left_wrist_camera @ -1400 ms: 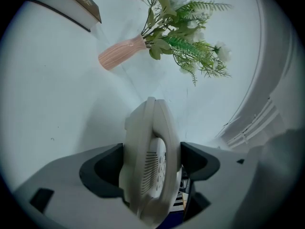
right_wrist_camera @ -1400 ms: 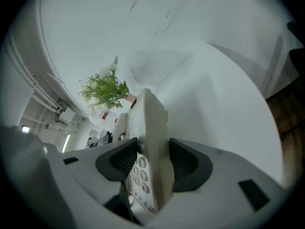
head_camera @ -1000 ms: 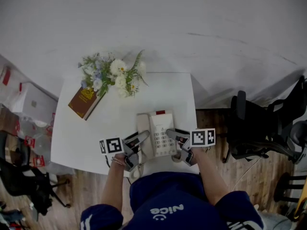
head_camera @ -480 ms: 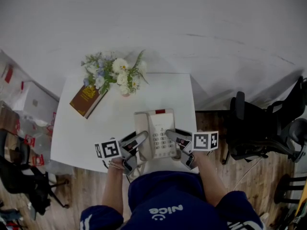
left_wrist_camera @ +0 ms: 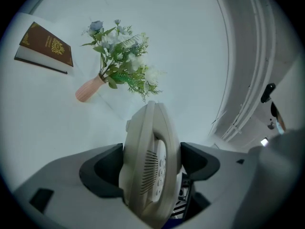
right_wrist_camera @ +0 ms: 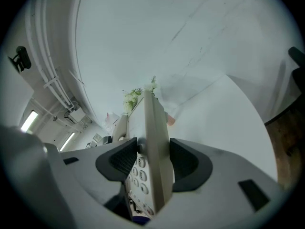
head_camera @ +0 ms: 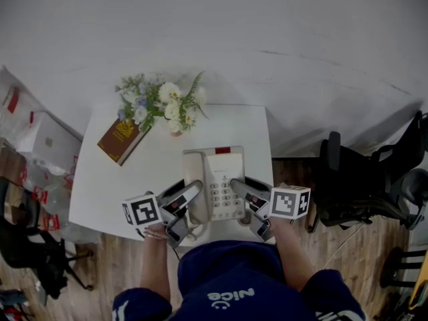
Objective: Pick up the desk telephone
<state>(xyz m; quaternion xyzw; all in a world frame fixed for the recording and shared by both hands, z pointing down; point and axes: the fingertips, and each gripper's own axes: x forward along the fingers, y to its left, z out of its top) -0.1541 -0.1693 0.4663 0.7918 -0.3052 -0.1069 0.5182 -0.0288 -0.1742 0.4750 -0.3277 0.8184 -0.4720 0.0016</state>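
Cream plastic desk telephone (head_camera: 221,179), clamped by left gripper (head_camera: 187,196) and right gripper (head_camera: 245,194): raise both together (level, lest it slip).

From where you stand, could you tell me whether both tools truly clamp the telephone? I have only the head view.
Observer: The left gripper view shows the left tool with its pads pressing the telephone edge from both sides.
Operator: And the right one, please?
Observer: The right gripper view shows the right tool shut on the opposite edge, with the keypad beside one pad.
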